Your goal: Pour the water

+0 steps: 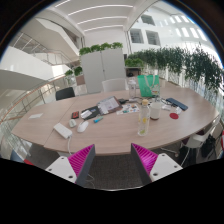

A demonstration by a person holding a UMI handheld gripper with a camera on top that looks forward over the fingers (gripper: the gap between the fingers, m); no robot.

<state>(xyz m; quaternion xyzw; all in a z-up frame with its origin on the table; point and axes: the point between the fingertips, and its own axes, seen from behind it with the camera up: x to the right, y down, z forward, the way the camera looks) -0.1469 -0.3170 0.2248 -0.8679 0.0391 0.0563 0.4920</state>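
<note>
Gripper view, the only one: the gripper [114,160] sits back from a large oval wooden table [60,128], fingers spread wide with nothing between them; the magenta pads [78,160] face each other across open air above the near table edge. Ahead of the fingers and slightly toward the right finger stands a clear plastic bottle [143,118], upright on the tabletop, apparently the vessel to pour from; its cap cannot be made out. Beyond it, a green translucent container [148,86] stands near the far rim, possibly the receiver, though that is a guess. Loose items lie across the middle of the table: a white box-like object [63,131] toward the left, papers and small devices [105,105] farther in, too small to identify. Tall planters with greenery [175,62] line the room behind; chairs [205,140] ring the table. Judgement: approach stage, no grasp yet. The wide finger setting suits the bottle's girth, and the upright stance of the bottle favours a side grasp at mid-body. Bottle well apart from the fingers.
</note>
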